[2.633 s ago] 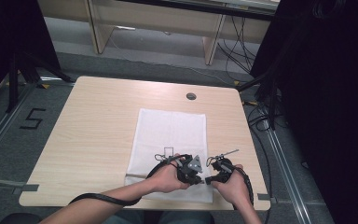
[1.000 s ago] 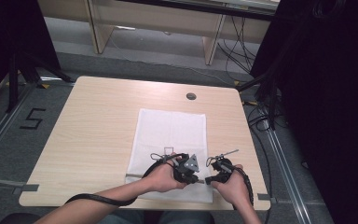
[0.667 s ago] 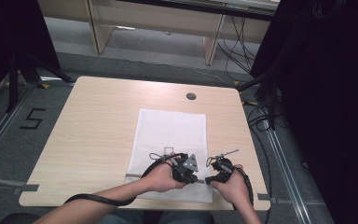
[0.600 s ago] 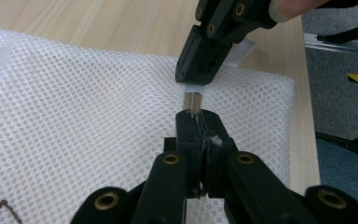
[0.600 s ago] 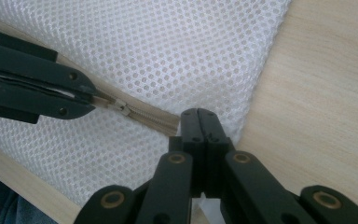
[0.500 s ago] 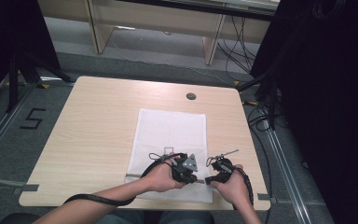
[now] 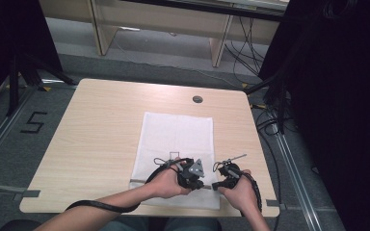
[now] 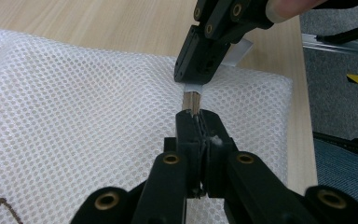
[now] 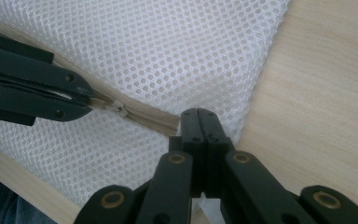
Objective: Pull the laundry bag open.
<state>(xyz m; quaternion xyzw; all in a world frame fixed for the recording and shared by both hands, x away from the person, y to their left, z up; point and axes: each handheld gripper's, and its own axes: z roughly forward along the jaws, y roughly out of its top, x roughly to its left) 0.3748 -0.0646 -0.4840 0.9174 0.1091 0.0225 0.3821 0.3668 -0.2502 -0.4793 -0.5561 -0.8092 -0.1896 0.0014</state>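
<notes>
Step in hand, as I read it: working the zipper on the white mesh bag (image 7: 176, 144) that lies flat on the table (image 7: 91, 125), at the bag's near-right corner. One gripper anchors the end of the track, the other runs the slider.

How to do it well:
- Keep the anchor fixed. If the corner lifts or creeps, the mesh bunches ahead of the slider and it jams.
- Pull the slider straight along the zipper line, low to the table, no twist. A sideways pull risks the tab slipping out of the jaws.
- Keep the tape taut between the two grippers; slack there is the likely failure point.
- Mesh is limp and snags easily, so pinch only tab and tape, not loose netting.

Jaws:
- Right gripper (image 9: 200, 122): jaws together, clamped on the zipper tape (image 9: 154, 120) at its end, right at the bag's edge. Bare wood starts just beside the jaws on the far side. Looks like the anchor.
- Left gripper (image 8: 197, 125): jaws together. In the right gripper view its tips sit at the zipper slider (image 9: 118, 108), apparently pinching the pull tab; the tab itself is hidden between the jaws, so I can't confirm the bite.
- Short run of tan zipper teeth (image 8: 192, 101) spans the gap between the two sets of tips, which stand tip to tip, near but not touching.
</notes>
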